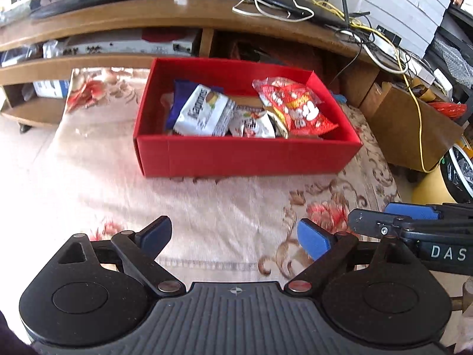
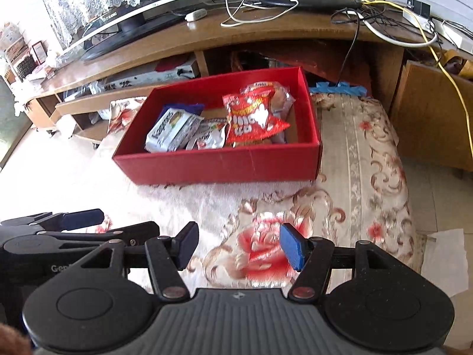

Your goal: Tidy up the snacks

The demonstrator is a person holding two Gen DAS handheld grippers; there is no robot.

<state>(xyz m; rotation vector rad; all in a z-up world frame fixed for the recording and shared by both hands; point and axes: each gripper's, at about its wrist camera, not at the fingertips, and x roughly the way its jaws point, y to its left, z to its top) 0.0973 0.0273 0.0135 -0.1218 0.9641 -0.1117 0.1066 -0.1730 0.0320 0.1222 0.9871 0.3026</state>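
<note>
Red box (image 1: 248, 155) of snacks on flowered cloth (image 1: 207, 207), near its far edge; both claws empty.

White packet (image 1: 204, 112) lettered in blue, wording unclear, at box's left end; red bag (image 1: 298, 109) with white characters at right end; small white wrappers between. Left claw (image 1: 236, 238) spread wide, gripping nothing. Right claw (image 2: 239, 247) partly open, nothing between pads; "DAS" legible on its body.

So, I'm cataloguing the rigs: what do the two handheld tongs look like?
Both match: the left tongs and right tongs have black linkage arms with silver pivot pins, blue pads on the fingers, round black housings and a ribbed grey base bearing a small star mark. White lettering marks each body's side.
</note>
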